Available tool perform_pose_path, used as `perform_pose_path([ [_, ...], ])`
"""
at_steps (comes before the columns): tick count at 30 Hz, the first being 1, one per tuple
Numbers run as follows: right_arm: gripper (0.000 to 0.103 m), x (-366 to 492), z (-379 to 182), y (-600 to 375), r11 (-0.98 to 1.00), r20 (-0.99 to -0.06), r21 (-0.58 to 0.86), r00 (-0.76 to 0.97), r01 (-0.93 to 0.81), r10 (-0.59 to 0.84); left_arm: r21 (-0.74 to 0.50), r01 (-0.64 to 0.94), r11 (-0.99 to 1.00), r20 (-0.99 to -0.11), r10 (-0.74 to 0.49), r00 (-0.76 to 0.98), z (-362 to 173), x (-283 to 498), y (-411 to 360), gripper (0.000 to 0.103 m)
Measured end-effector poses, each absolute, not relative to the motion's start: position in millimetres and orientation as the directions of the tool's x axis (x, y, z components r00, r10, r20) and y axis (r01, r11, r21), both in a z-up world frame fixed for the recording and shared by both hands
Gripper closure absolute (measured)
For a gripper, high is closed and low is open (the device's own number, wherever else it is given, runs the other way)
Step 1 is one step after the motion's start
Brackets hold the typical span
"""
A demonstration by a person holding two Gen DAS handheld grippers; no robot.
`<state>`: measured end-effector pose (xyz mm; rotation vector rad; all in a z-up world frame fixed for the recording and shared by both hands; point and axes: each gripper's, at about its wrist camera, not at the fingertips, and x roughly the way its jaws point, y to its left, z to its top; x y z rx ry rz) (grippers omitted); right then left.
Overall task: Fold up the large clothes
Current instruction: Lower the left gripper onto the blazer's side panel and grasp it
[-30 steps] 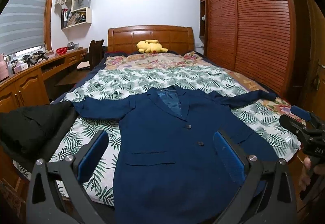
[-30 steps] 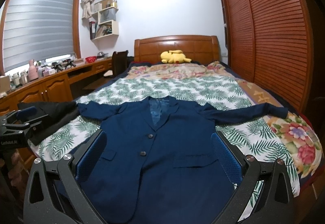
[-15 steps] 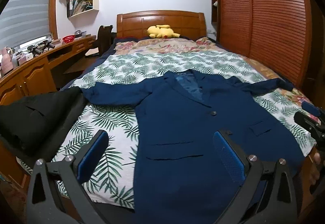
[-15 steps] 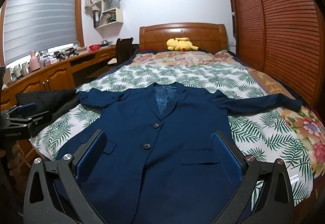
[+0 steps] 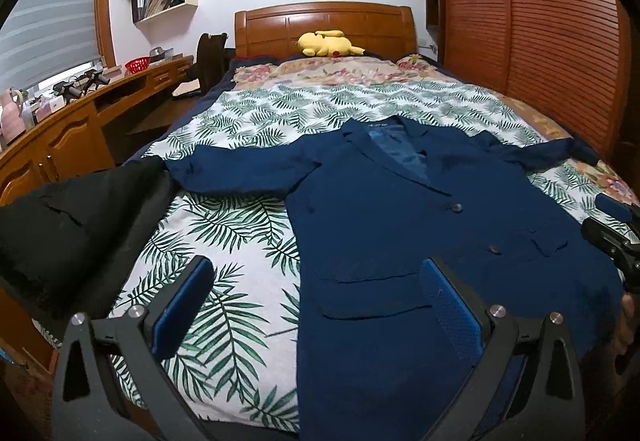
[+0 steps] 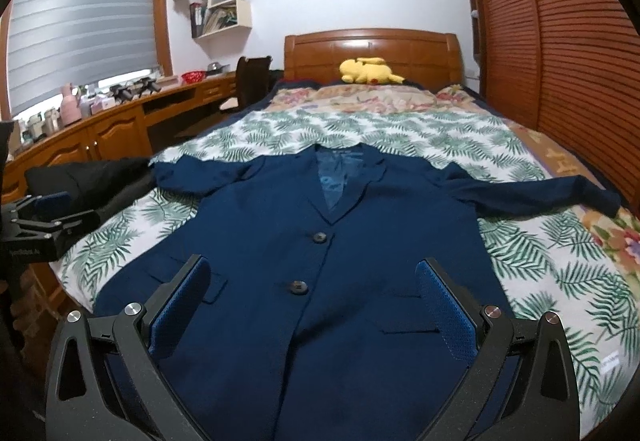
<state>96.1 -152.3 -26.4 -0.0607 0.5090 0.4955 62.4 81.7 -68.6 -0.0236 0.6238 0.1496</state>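
Two handheld grippers hover with fingers spread wide and nothing between them at the foot of a bed (image 6: 540, 209). The left gripper (image 5: 316, 305) frames the jacket's side edge: its left blue pad (image 5: 182, 307) sits over leaf-print bedding, its right pad over a flap pocket (image 5: 372, 297). The right gripper (image 6: 312, 301) is centred on the navy blazer (image 6: 340, 261), whose lower button (image 6: 298, 287) lies between its fingers, the upper button just beyond. The blazer lies flat and face up, buttoned, collar pointing away from the fingers toward the headboard, both sleeves stretched out sideways. A black garment (image 5: 68, 225) is heaped beyond the left fingers at the bed's edge, touching the tip of the blazer's sleeve there. Farther ahead a yellow plush toy (image 6: 370, 71) rests against the wooden headboard (image 6: 372, 49). Slatted wardrobe doors (image 6: 552, 41) run along the side right of the fingers, a wooden desk (image 6: 120, 125) along the other.
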Motion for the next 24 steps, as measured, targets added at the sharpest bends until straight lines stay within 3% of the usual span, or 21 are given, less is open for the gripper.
perform_pose_path([
  [16, 0.0, 166, -48, -103, 0.845, -0.482, 0.048, 0.729, -0.532, 0.486, 0.072, -0.199, 0.977, -0.644, 0.198, 0.739, -104, 129, 137, 0.0],
  [24, 0.0, 214, -51, -74, 0.815, -0.48, 0.04, 0.704, -0.578, 0.523, 0.001, -0.221, 0.975, -0.67, 0.164, 0.724, -103, 169, 173, 0.0],
])
